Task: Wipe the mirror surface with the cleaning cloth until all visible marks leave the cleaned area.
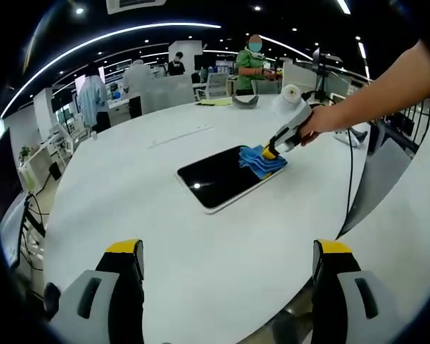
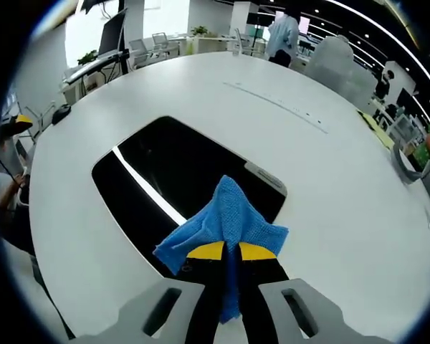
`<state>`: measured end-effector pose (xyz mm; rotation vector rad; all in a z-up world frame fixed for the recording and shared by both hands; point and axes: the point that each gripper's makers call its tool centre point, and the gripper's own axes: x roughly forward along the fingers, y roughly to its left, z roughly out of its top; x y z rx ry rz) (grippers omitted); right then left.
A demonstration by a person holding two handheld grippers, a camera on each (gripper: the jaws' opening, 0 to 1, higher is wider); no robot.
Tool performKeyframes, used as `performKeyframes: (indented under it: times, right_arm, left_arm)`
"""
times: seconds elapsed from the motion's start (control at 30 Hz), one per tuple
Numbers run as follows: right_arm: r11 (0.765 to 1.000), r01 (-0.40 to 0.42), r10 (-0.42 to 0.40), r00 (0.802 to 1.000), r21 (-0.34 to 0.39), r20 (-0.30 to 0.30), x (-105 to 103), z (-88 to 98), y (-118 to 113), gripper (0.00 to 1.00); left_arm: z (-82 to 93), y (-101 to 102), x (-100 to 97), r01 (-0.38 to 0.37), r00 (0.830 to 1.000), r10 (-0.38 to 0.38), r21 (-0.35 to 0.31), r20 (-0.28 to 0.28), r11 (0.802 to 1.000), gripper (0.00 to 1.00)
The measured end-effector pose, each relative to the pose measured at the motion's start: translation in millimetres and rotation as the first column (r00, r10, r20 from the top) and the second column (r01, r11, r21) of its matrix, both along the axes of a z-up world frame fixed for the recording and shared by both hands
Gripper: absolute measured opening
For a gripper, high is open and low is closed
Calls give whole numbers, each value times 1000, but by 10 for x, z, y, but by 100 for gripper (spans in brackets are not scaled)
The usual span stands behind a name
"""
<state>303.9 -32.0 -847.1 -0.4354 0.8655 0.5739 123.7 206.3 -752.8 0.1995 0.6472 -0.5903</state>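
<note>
A person's right gripper (image 2: 231, 252), its yellow-tipped black jaws clenched on a crumpled blue microfibre cleaning cloth (image 2: 226, 223), is pressing the cloth onto one end of a flat, dark, glossy rectangular mirror with rounded corners and a pale edge (image 2: 179, 183) that is lying on a broad, smooth white round table (image 2: 344, 186). Seen from the left gripper view, the cloth (image 1: 261, 160) is sitting on the mirror's (image 1: 218, 177) end nearest the right gripper (image 1: 271, 152), and the mirror's long axis is running away from that hand toward the table's middle, so most of the unwiped glass appears to be lying ahead of the cloth along that axis. The right gripper is clearly the nearer tool; the left gripper (image 1: 229, 258) is hovering well apart from the mirror over bare tabletop, its jaws spread wide and grasping nothing. The glass is throwing back a bright streak of ceiling light; whether marks remain on it cannot be told from here. The cloth looks soft and bunched, the mirror hard and slick. People are standing at desks in the office beyond the table.
</note>
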Motion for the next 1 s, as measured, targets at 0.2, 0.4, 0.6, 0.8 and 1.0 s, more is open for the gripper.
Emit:
performKeyframes:
  times: [0.2,0.4,0.6,0.8,1.0]
  right_arm:
    - [1000,1,-1,1000,12,3,-13,-4,1,1]
    - [1000,-2,1,1000,19,5,-33,-3,7,1]
    - [999,9,-9,1000,35,12,-79,-1,12,1]
    - [999,14,-15,1000,45,12,-116,-1,18,1]
    - [998,22,-23,1000,59,12,-158,1,31,1]
  left_arm:
    - [3,10,13,-2,1000,2,-1,1,1000,99]
    - [-19,12,6,2,1000,-2,1,-4,1000,99]
    - [-27,18,13,3,1000,-3,-1,-4,1000,99]
    - [-23,27,31,4,1000,-4,-2,-1,1000,99]
    - [-29,16,38,12,1000,-12,-4,-2,1000,99]
